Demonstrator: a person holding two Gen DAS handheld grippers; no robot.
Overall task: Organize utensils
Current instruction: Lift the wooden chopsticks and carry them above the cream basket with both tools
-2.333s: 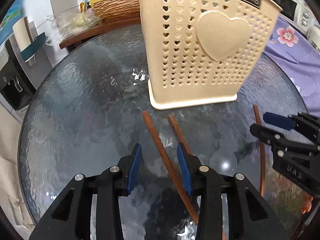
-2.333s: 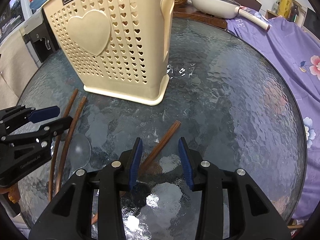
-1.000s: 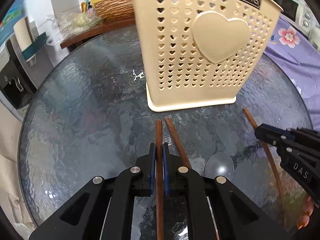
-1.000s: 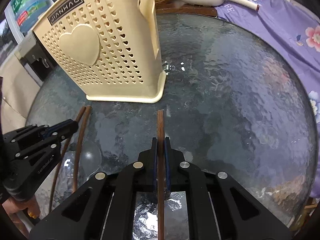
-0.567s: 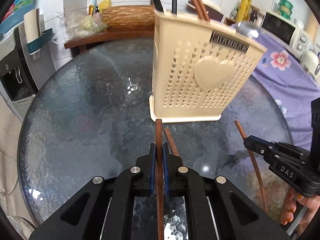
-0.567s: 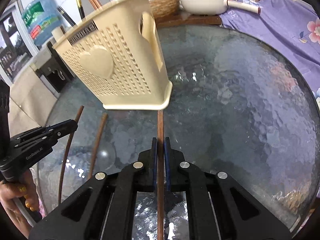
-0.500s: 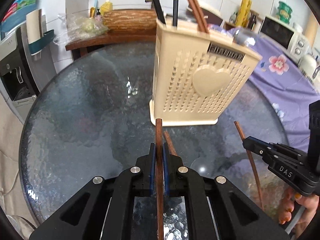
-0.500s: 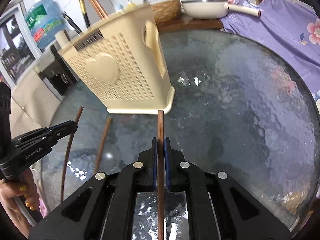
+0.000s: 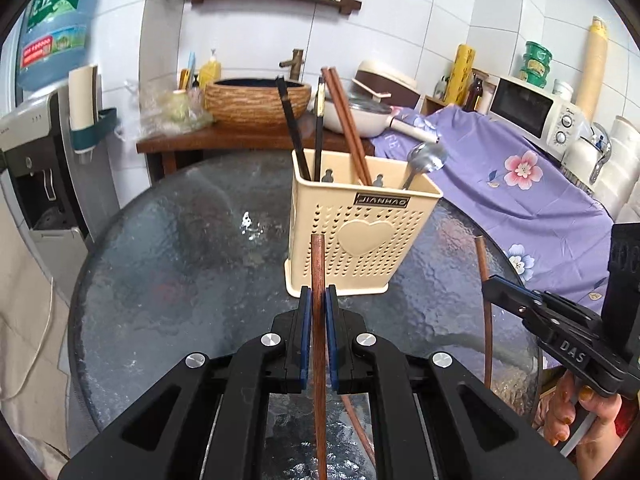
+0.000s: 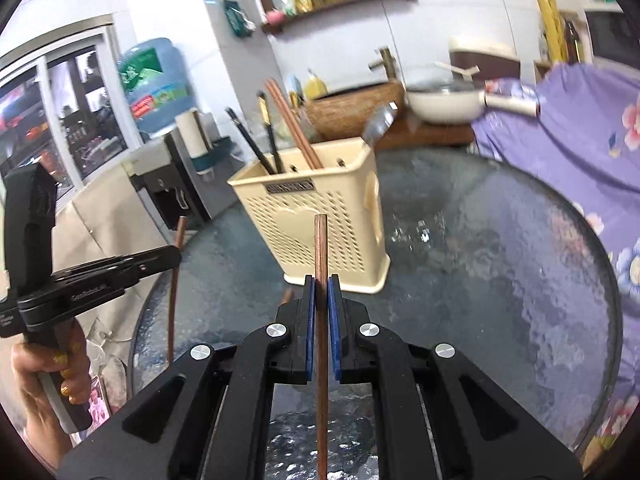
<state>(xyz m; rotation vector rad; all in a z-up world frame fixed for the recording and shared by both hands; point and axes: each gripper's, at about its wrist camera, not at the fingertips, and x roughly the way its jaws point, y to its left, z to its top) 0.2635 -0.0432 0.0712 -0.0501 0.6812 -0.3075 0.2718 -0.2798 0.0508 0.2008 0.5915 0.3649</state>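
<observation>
My left gripper (image 9: 319, 304) is shut on a brown wooden chopstick (image 9: 318, 264), held in the air and pointing at the cream perforated utensil holder (image 9: 360, 240). My right gripper (image 10: 321, 288) is shut on a second brown chopstick (image 10: 321, 248), aimed at the same holder (image 10: 320, 216). The holder stands upright on the glass table and holds black chopsticks (image 9: 292, 128), brown chopsticks (image 9: 346, 120) and a metal spoon (image 9: 426, 158). Each wrist view shows the other gripper from the side, the right gripper (image 9: 486, 282) and the left gripper (image 10: 176, 256). Another brown chopstick (image 9: 356, 420) lies on the table below my left gripper.
The round textured glass table (image 9: 180, 260) ends close on the left. A purple flowered cloth (image 9: 540, 184) covers the surface at the right. Behind are a wooden bench with a wicker basin (image 9: 256, 100) and a white pan (image 9: 360, 120), a microwave (image 9: 532, 108) and a water dispenser (image 9: 40, 152).
Both grippers have risen from the table with their chopsticks and tipped upward. The holder now looks farther off, with its open top and contents in view.
</observation>
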